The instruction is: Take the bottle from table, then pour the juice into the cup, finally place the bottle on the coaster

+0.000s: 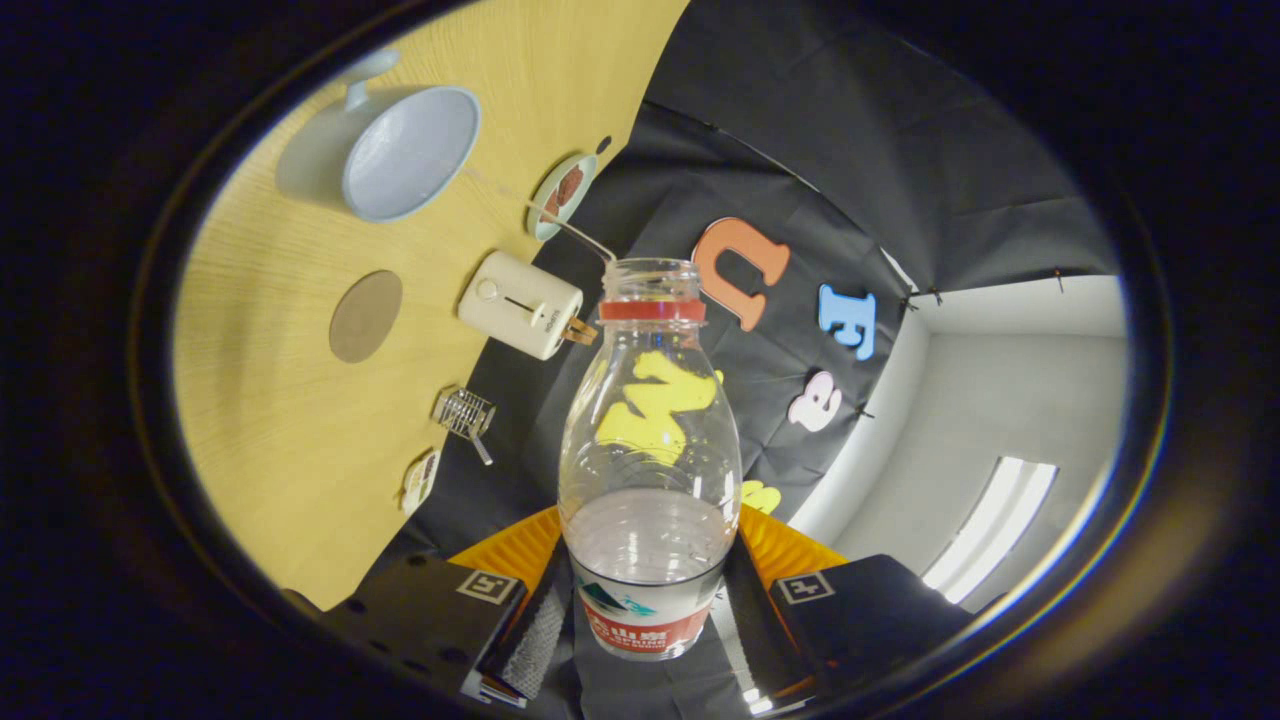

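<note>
Evidently the tongs (pixel 648 625) are clenched on the uncapped bottle (pixel 650 450), lifted and tilted, liquid low in its base. The cup (pixel 410 152) sits at eleven o'clock on the tabletop (pixel 290 450), the coaster (pixel 366 316) at ten. Pouring seems under way or finished; placing remains.
</note>
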Available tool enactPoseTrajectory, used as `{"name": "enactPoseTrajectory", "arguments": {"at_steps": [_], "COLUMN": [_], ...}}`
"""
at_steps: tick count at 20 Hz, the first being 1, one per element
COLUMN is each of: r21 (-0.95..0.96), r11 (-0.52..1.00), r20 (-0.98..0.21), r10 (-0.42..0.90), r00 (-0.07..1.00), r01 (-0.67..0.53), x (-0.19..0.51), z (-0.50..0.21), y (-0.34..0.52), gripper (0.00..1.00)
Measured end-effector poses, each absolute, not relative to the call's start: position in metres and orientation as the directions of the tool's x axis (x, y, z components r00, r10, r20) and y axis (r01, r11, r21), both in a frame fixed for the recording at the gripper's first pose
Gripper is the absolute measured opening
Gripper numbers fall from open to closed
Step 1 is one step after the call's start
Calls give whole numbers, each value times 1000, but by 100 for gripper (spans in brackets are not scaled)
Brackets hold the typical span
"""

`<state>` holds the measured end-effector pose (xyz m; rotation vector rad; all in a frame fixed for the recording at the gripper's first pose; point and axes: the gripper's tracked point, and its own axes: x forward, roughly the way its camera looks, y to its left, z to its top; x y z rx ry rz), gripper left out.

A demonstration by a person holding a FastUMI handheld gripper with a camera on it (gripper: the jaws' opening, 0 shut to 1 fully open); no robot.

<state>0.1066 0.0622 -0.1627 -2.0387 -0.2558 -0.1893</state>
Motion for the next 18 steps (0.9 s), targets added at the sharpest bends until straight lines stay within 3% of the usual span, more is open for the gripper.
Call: {"name": "enactPoseTrajectory", "arguments": {"at_steps": [18], "r21": [-813], "r11": [-495], "r20": [277], "r10": [131], "r00": [952], "r01": [305], "x": [105], "z": [-149], "y": [67], "gripper": [79]}}
